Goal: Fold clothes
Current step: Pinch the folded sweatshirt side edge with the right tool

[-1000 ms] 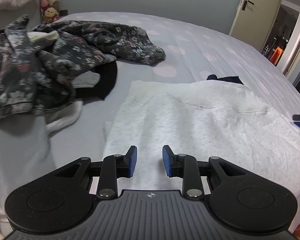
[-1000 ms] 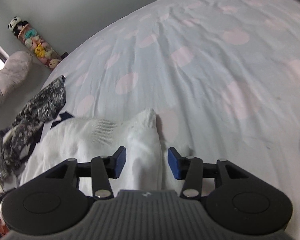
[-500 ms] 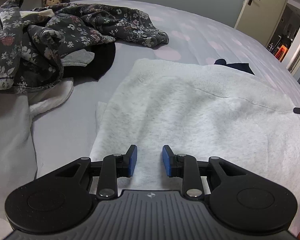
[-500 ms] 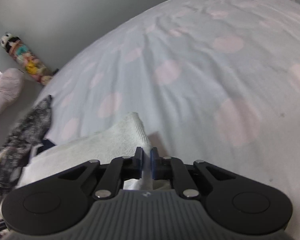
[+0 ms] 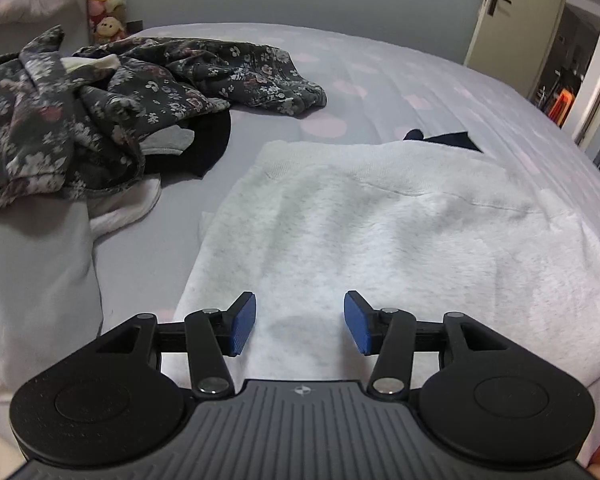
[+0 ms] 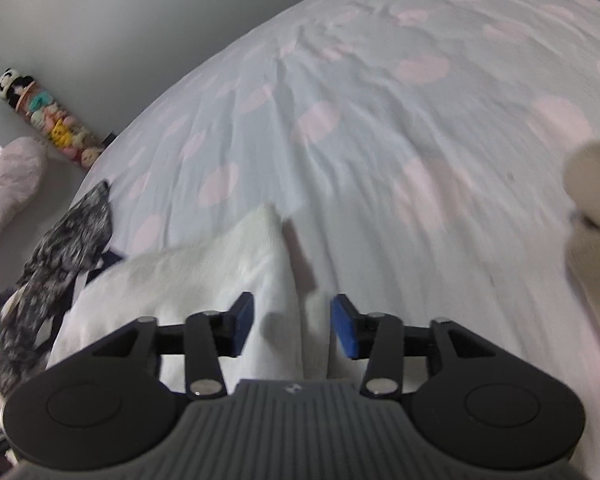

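Now that the right gripper (image 6: 292, 326) has let go, its blue pads stand wide apart again, where half a second ago they were pinched shut on the ribbed edge of the white sweatshirt (image 6: 204, 276). That edge lies slack between and just ahead of the pads, held by nothing, and the right wrist view is smeared with motion. The left gripper (image 5: 300, 322) has opened wider too — its pads were closer together a moment ago — and it hangs empty over the near part of the sweatshirt (image 5: 380, 232), which lies spread fairly flat on the bed (image 5: 440, 92).

I read this as the end of a small adjustment: the right side tugged or placed a corner and released it, so the garment is laid out but no fold looks made yet. With both grippers free, the likely next step is a fresh grip on an edge or sleeve to bring it over.

A heap of dark flowered clothes (image 5: 100, 112) sits well apart to the left, with a black piece (image 5: 208, 148) under its edge, and a dark blue scrap (image 5: 452, 140) peeks out behind the sweatshirt.

No readable writing or brand shows anywhere — only a small round mark on each gripper body, too small to make out.
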